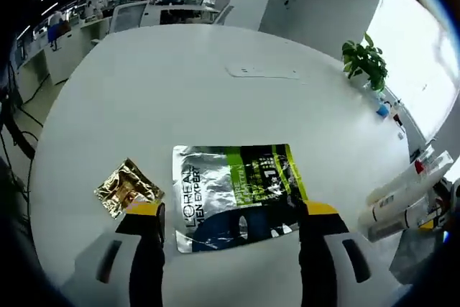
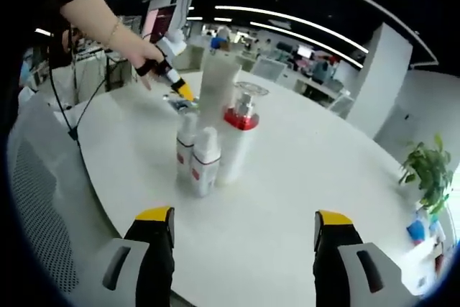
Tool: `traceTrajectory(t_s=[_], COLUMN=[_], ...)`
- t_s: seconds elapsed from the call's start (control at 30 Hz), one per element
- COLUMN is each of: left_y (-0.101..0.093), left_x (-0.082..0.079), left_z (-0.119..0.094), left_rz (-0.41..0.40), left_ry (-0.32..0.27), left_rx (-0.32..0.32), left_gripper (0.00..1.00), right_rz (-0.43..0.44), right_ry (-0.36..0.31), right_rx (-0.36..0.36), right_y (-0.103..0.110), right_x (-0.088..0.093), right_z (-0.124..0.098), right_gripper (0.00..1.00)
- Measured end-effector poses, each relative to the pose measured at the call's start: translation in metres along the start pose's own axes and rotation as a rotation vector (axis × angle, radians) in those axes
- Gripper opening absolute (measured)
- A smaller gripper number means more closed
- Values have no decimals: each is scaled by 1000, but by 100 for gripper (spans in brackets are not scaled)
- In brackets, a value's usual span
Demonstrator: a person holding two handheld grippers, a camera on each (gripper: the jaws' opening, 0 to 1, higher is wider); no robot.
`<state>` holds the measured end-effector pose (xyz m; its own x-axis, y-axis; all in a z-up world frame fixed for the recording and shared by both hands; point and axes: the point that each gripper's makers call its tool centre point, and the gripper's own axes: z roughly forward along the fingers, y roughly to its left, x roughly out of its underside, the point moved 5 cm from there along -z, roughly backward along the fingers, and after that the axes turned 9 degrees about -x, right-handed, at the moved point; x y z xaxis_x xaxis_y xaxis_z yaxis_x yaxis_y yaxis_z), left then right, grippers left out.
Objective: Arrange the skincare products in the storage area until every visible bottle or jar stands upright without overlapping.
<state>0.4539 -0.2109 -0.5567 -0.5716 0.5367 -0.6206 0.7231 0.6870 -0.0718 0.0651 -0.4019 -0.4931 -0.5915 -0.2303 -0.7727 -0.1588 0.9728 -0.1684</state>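
White round worktop [image 1: 215, 98], open-plan office behind it with desks and strip lights.

Left gripper view: left tongs [image 1: 230, 213] spread wide, nothing between the yellow-tipped jaws. Between and just beyond them a flat silver, green and dark sachet [image 1: 233, 193] printed "L'OREAL MEN EXPERT" lies on the worktop. Near its left side, apart from it, a small crumpled gold foil packet [image 1: 128, 188], close to the left jaw tip. Farther out, a flat white panel [image 1: 262, 71] set in the worktop. At the far right edge, a potted green plant [image 1: 366, 61]. Low at the right rim, white tubes and bottles [image 1: 406, 195] show tilted by the lens; detail too small to read.

Right gripper view: right tongs [image 2: 243, 224] likewise wide open and empty, hovering short of the products. Ahead stands a tight upright cluster: a tall white tube [image 2: 218, 80] at the back, a white pump bottle with red collar [image 2: 237, 145] beside it, and two small white bottles with red labels [image 2: 198, 157] in front, touching or nearly so. Beyond the cluster, a person's hand [image 2: 133, 48] holds the other gripper, its yellow tip [image 2: 184, 91] pointing down toward the worktop; whether it is open cannot be told from this side. The plant appears again at the right edge [image 2: 425, 167]. A white mesh chair back [image 2: 43, 199] sits at the left.

Sachet and foil packet lie in the left view; the standing cluster is clear in the right.
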Motion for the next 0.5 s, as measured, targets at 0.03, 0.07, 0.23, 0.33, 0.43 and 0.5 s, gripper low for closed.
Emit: traceTrajectory(t_s=[0.03, 0.07, 0.23, 0.33, 0.43, 0.5], left_y=[0, 0, -3, -5, -3, -8], left_x=[0, -2, -7, -7, -7, -2], left_z=[2, 4, 9, 13, 14, 12], left_rz=[4, 6, -6, 3, 11, 21], left_ry=[7, 11, 3, 12, 18, 28], left_rx=[1, -1, 7, 10, 12, 7], left_gripper=[69, 69, 65, 64, 63, 62], right_rz=[5, 3, 3, 2, -3, -5], right_ry=[0, 5, 16, 21, 27, 30], right_rx=[-1, 3, 1, 1, 2, 1], right_y=[0, 0, 0, 0, 0, 0], right_x=[0, 0, 1, 2, 2, 3], right_z=[0, 0, 1, 1, 1, 2], right_gripper=[83, 83, 82, 82, 82, 81])
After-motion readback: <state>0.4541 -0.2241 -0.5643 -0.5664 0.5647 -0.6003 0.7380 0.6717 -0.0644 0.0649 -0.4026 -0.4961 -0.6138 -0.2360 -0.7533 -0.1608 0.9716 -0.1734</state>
